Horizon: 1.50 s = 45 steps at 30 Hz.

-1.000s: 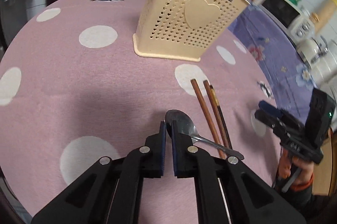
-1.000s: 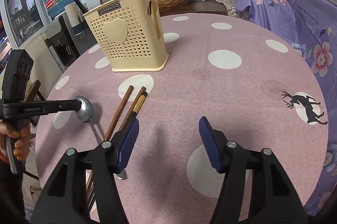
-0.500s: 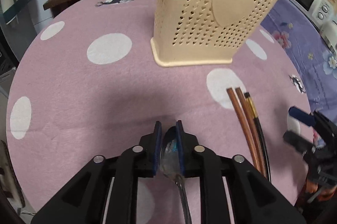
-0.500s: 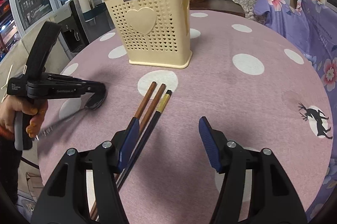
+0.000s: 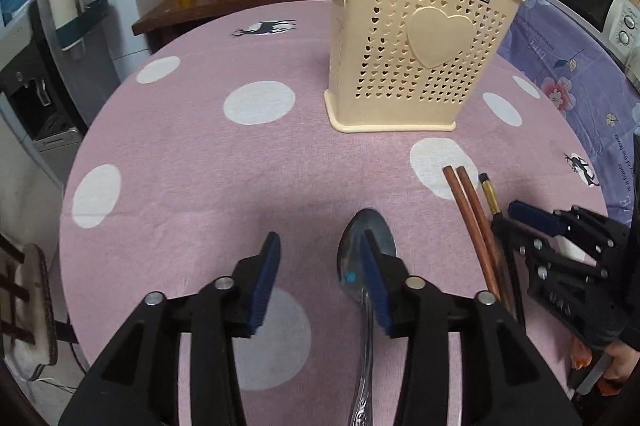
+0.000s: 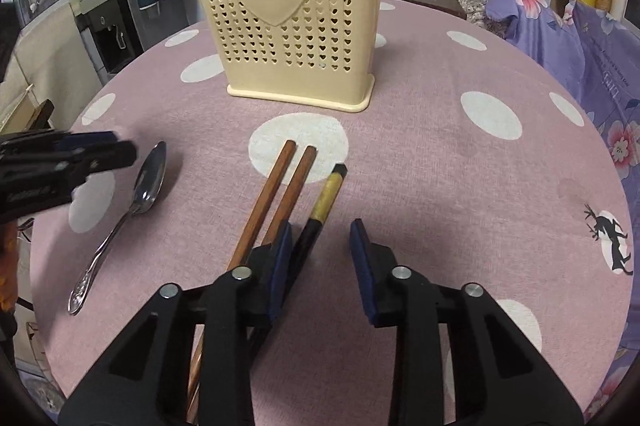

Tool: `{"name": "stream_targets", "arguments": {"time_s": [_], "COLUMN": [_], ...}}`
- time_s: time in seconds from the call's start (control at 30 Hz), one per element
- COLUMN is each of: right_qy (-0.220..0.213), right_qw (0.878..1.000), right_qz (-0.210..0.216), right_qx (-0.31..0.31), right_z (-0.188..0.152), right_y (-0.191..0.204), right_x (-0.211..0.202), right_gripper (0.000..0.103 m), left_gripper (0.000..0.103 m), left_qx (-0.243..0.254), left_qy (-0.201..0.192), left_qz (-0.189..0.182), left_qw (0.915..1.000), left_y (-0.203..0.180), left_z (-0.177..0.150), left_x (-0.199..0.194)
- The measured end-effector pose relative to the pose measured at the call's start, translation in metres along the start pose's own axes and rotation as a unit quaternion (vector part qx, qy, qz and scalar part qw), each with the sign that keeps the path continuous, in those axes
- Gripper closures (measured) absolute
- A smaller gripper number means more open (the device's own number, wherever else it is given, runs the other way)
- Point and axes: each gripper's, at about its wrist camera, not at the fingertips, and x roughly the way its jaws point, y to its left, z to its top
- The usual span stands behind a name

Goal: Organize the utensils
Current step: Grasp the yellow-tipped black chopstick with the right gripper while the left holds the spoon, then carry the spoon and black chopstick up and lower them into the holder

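closing as they are now, the jaws of the right gripper (image 6: pixel 320 258) could catch only the black chopstick (image 6: pixel 326 199) and nudge the two brown chopsticks (image 6: pixel 280 193) out of line, since its left pad sits between the brown pair and the black one. nothing is pinched yet; the black stick lies in the gap, against the left pad. a single stick gripped near one end may also swing when lifted toward the cream utensil holder (image 6: pixel 296 9), which stands upright further up the pink dotted tablecloth (image 6: pixel 460 185).

the left gripper (image 5: pixel 316 274) is opening, its pads apart and gripping nothing. the spoon (image 5: pixel 366 266) lies flat on the cloth, bowl by the right pad, handle running back beneath that finger, so it could get dragged.
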Motion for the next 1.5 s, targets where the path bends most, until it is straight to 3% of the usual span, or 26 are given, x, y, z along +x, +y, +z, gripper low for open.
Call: {"name": "stream_targets", "arguments": {"time_s": [0.13,0.4,0.67,0.77,0.93,1.23,1.5], "right_qy": [0.001,0.007,0.009,0.009,0.006,-0.021,-0.098], "right_qw": [1.0,1.0,1.0,1.0,0.999,0.995,0.985], "right_qz": [0.005,0.005,-0.001,0.004,0.013,0.055,0.117], "right_qx": [0.001,0.01,0.023,0.029,0.041,0.076,0.085], "right_z": [0.004,0.006,0.015,0.016,0.017,0.022,0.047], "right_y": [0.003,0.0,0.001,0.0,-0.004,-0.02,-0.038], "right_x": [0.003,0.003,0.01,0.011,0.012,-0.003,-0.069], "right_gripper": [0.08,0.085,0.089,0.091,0.092,0.094,0.095], "left_gripper": [0.04,0.038,0.052,0.065,0.067,0.067,0.067], "left_qx": [0.015,0.045,0.053,0.053,0.055,0.045,0.02], "left_qy": [0.003,0.021,0.017,0.015,0.01,-0.038,-0.112], "left_qz": [0.005,0.022,0.047,0.053,0.05,0.042,0.011], "left_qw": [0.9999,0.9985,0.9973,0.9971,0.9972,0.9974,0.9934], "left_y": [-0.013,-0.036,-0.045,-0.047,-0.051,-0.052,-0.051], "left_z": [-0.01,-0.016,-0.001,0.002,0.003,0.015,0.036], "left_x": [-0.001,0.019,0.028,0.028,0.025,-0.001,-0.05]}}
